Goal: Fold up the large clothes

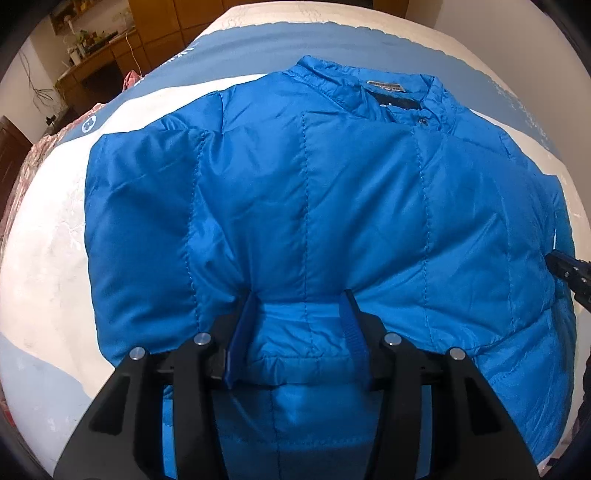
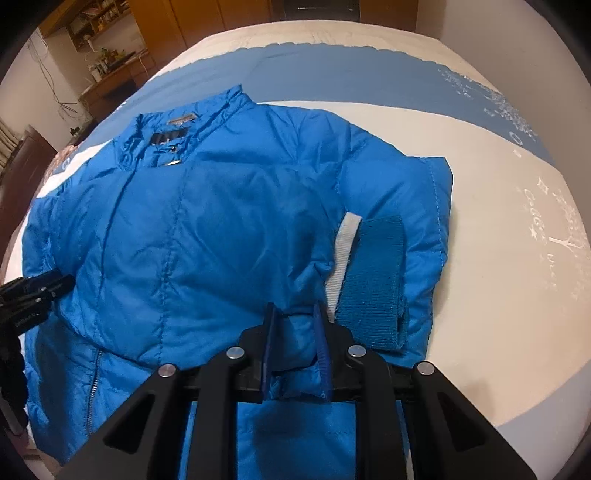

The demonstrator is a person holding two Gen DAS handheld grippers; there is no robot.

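Note:
A bright blue padded jacket (image 1: 314, 192) lies front up on the bed, collar (image 1: 388, 88) at the far end, sleeves folded in over the body. My left gripper (image 1: 301, 295) is shut on a thick bunch of the jacket's hem. My right gripper (image 2: 295, 308) is shut on the hem of the same jacket (image 2: 207, 229), beside a knit cuff (image 2: 373, 277) with a white strip (image 2: 345, 251). The right gripper's tip shows at the right edge of the left wrist view (image 1: 570, 275). The left gripper's tip shows at the left of the right wrist view (image 2: 37, 291).
The bed cover (image 2: 480, 206) is white and blue with printed marks. A wooden desk (image 1: 92, 62) with small items and cables stands beyond the bed on the left. Wooden cabinets (image 2: 207, 18) stand behind the bed.

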